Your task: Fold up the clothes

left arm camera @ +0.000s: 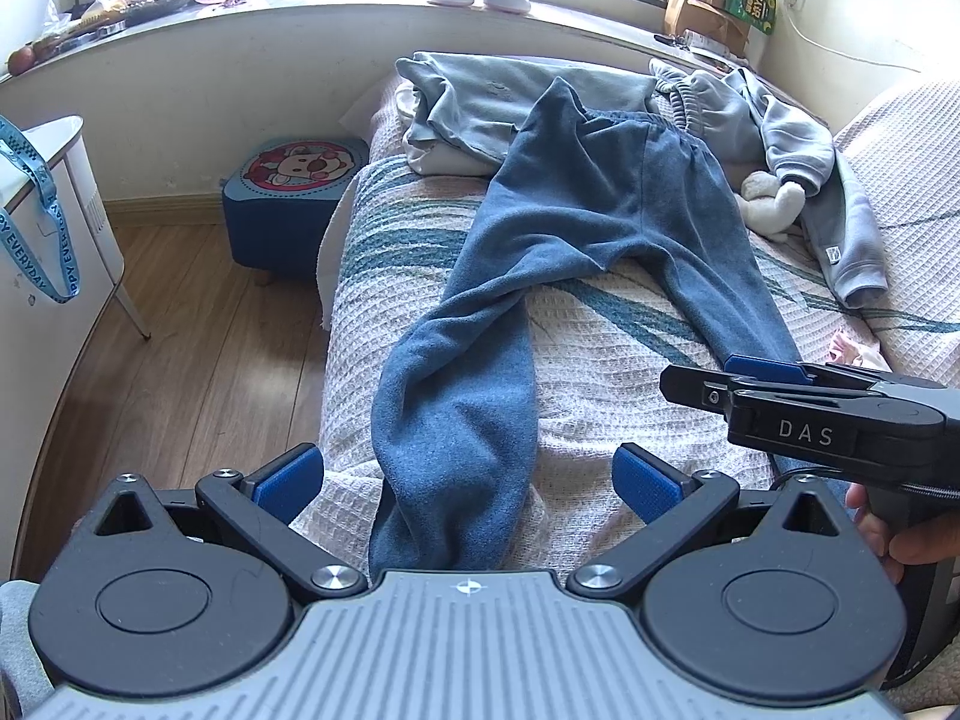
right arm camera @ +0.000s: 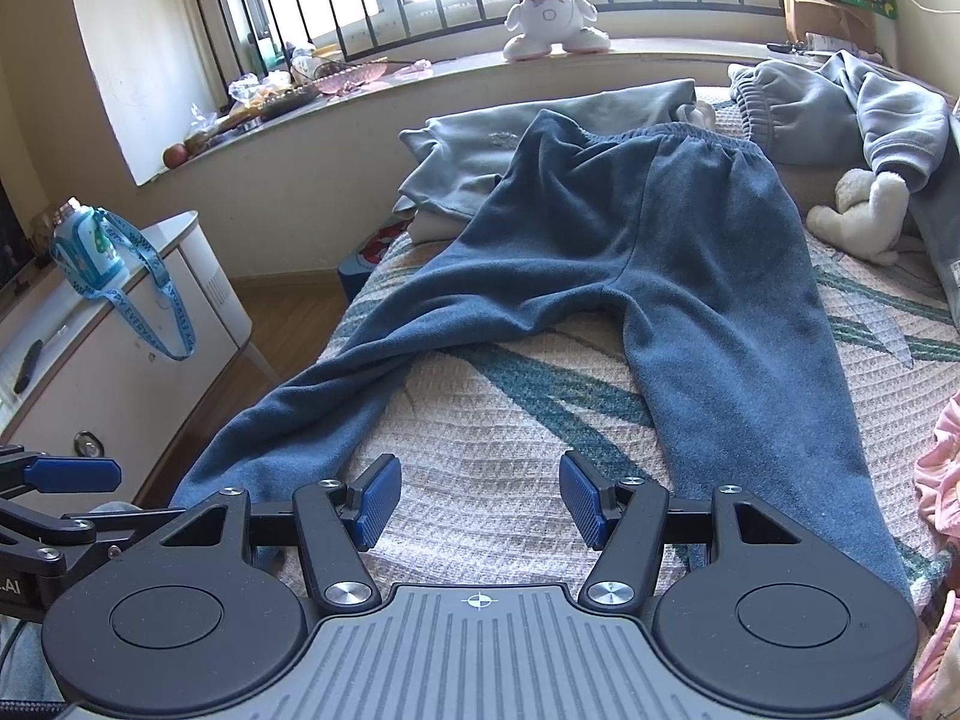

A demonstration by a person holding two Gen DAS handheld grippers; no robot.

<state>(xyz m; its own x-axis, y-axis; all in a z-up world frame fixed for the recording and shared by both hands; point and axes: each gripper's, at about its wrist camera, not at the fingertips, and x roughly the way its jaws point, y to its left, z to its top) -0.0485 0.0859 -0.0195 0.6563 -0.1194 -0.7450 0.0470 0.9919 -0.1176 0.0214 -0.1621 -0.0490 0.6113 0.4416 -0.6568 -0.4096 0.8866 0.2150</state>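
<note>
1. The bed (left arm camera: pixel 600 324), covered by a cream waffle-weave blanket with teal leaf stripes, runs away from me toward the windowsill; its left edge drops to a wooden floor (left arm camera: pixel 198 354).
2. The blue fleece trousers (left arm camera: pixel 600 192) lie flat along the bed, waistband at the far end, legs spread toward me. The left leg slants to the near left corner of the bed and hangs over the near edge; the right leg runs straight down to the near edge.
3. A pale grey sweatshirt (left arm camera: pixel 480 108) lies at the far end, partly under the trousers' waistband. A crumpled light grey hoodie (left arm camera: pixel 798 138) is heaped at the far right corner.
4. My left hand-held gripper (left arm camera: pixel 468 483) is spread wide, its blue pads on either side of the left trouser leg near the cuff, not touching it.
5. My right hand-held gripper (right arm camera: pixel 474 501) is also spread, holding nothing, over bare blanket between the two legs at the near edge.
6. A small cream plush toy (right arm camera: pixel 864 210) lies just beside the hoodie, right of the trousers.
7. A white toy robot (right arm camera: pixel 549 6) stands on the windowsill.
</note>
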